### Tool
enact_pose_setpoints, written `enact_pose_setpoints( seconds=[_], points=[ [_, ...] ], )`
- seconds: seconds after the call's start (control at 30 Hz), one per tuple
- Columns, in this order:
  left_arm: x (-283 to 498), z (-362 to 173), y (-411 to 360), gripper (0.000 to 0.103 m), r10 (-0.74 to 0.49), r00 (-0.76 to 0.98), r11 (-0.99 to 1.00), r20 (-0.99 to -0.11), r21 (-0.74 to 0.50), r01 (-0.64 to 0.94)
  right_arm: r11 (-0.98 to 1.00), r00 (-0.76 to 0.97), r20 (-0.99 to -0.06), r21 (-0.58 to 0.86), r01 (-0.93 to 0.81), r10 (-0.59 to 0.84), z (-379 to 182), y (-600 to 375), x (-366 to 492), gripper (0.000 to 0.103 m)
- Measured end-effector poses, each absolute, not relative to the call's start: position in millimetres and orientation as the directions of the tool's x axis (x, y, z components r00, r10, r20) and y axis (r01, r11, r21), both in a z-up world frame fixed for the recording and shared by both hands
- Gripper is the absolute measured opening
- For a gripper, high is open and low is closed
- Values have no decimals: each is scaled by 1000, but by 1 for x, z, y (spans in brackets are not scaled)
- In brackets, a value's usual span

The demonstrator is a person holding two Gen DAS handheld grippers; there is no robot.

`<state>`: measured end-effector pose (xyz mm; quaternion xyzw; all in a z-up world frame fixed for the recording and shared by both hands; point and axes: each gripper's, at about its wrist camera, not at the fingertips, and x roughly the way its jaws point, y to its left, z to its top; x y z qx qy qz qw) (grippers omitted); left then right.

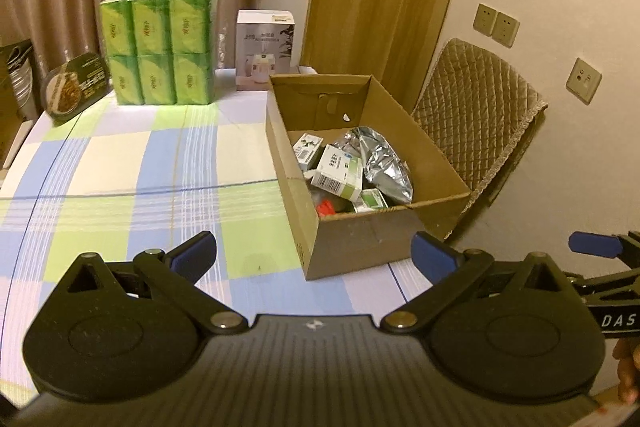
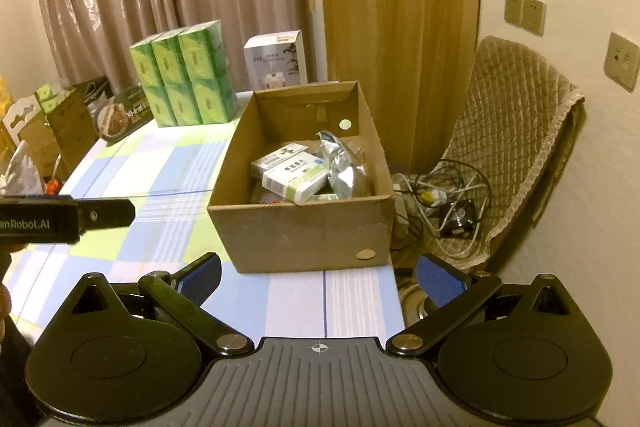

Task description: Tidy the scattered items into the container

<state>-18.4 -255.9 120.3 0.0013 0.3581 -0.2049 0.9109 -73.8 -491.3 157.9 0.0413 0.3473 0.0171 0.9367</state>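
Brown corrugated cardboard box (image 1: pixel 360 219) sits open-topped on the checked blue, green and white tablecloth (image 1: pixel 132 163), ahead of your left gripper (image 1: pixel 314 255) and slightly toward its right finger; from your right gripper (image 2: pixel 318 277) it lies straight ahead, a little toward the left finger. Both tools: blue-padded fingers spread wide, nothing between them, held above the cloth short of the box. Box contents: white and green medicine cartons (image 2: pixel 294 179) piled at centre, crumpled silver foil pouch (image 2: pixel 344 167) against them on the side nearer the chair, small orange-red item (image 1: pixel 327 207) low at the near wall. Cloth between your grippers and the box is bare. Beyond the box, farther from both tools: shrink-wrapped block of green tissue packs (image 1: pixel 158 47), white printed appliance carton (image 1: pixel 264 51), dark round food tray (image 1: pixel 76 87) leaning. Quilted beige chair (image 2: pixel 516 143) stands past the table edge off your right finger, cables on its seat.
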Motion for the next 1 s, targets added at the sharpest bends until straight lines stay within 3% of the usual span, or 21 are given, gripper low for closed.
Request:
enact_pose_setpoints(
  seconds=[1.0],
  points=[
    [-41, 116, -245, 102, -368, 644, 920, -671, -161, 358, 996, 771, -632, 86, -25, 74, 167, -479, -97, 101]
  ],
)
